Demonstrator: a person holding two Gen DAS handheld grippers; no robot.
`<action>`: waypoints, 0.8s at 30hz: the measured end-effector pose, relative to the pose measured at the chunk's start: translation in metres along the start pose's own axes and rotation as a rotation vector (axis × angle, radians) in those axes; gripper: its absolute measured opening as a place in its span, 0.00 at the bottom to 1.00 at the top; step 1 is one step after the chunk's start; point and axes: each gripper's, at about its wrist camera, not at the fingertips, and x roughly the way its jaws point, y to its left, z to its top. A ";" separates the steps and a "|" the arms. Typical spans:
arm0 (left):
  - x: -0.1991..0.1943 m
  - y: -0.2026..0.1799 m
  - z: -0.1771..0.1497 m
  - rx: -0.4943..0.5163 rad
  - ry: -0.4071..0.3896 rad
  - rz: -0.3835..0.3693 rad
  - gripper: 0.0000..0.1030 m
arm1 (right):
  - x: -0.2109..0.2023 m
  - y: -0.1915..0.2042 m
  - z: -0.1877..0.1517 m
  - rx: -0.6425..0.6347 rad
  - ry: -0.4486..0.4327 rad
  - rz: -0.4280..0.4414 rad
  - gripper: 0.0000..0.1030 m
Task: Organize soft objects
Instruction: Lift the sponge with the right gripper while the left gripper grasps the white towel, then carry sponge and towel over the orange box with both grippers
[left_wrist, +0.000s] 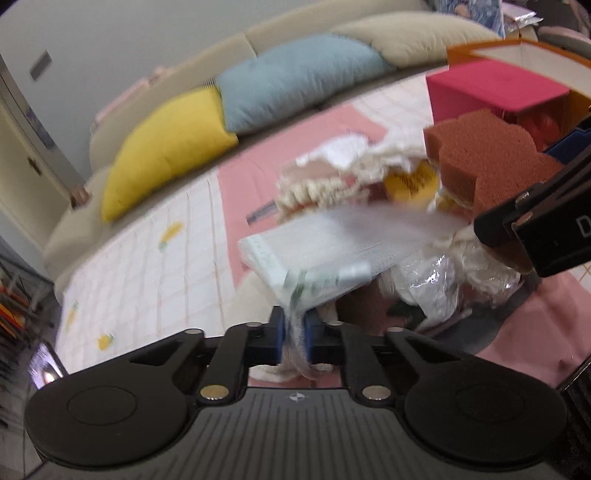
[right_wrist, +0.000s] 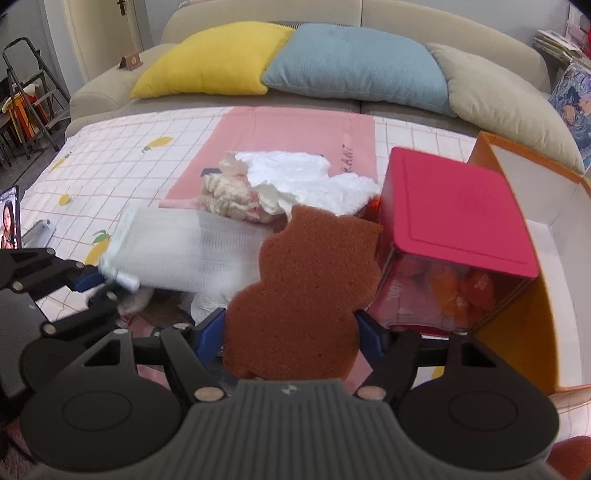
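The left tool (left_wrist: 294, 338) is pinched together on one white mesh pouch (left_wrist: 332, 243), whose long axis runs ahead and rightward from its tips. The right tool (right_wrist: 291, 328) is clamped on one brown bear-shaped sponge (right_wrist: 310, 288), standing upright between its pads. Just right of that sponge sits one red-lidded box (right_wrist: 454, 218), then one orange open carton (right_wrist: 517, 332), nearer the right hand.

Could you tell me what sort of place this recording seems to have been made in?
Most likely a home living room: a beige sofa carries a yellow cushion and a blue cushion, and a checked cloth with a fruit print covers the surface in front of it.
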 end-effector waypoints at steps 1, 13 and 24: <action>-0.005 0.001 0.001 0.006 -0.023 0.010 0.08 | -0.002 -0.001 0.000 0.000 -0.005 0.002 0.70; -0.057 0.052 0.025 -0.217 -0.152 -0.023 0.07 | -0.037 -0.018 0.002 0.042 -0.054 0.098 0.68; -0.096 0.068 0.050 -0.296 -0.240 -0.108 0.07 | -0.078 -0.035 0.003 0.046 -0.127 0.106 0.68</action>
